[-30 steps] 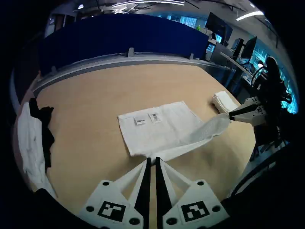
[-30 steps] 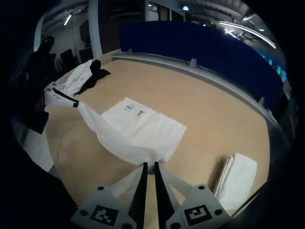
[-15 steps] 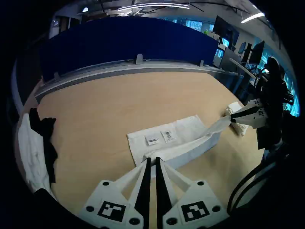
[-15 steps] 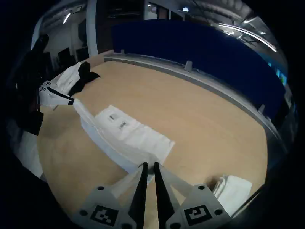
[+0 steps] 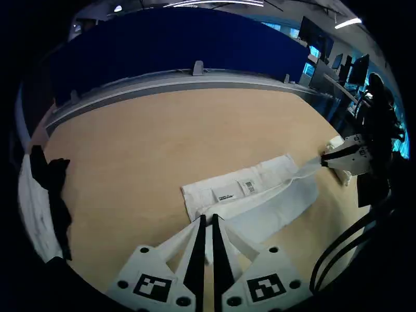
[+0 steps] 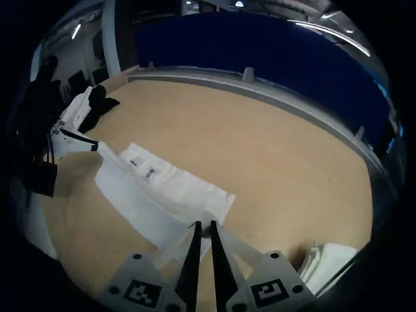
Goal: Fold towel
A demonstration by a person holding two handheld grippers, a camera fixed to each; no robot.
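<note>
The white rectangular cloth towel point(image 5: 260, 200) lies half-folded at centre frame on the pale wooden table point(image 5: 156, 135). At bottom centre, the left gripper point(image 5: 206, 221) pinches one towel corner, its fingers nearly together. The right gripper point(image 6: 203, 227) likewise clamps the other corner.

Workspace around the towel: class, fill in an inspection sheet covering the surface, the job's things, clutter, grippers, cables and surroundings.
Surface: light wooden table, flat and dry-looking.
Job's things: white towel lying partly folded, labels facing up, one long edge lifted off the table.
Clutter: pile of white and black cloth at one table edge; stack of folded white cloth at the other.
Grippers: left gripper and right gripper each shut on a towel corner.
Cables: dark cables hanging beyond the table edge, off the work area.
Surroundings: blue partition behind the table; monitors beyond.
</note>
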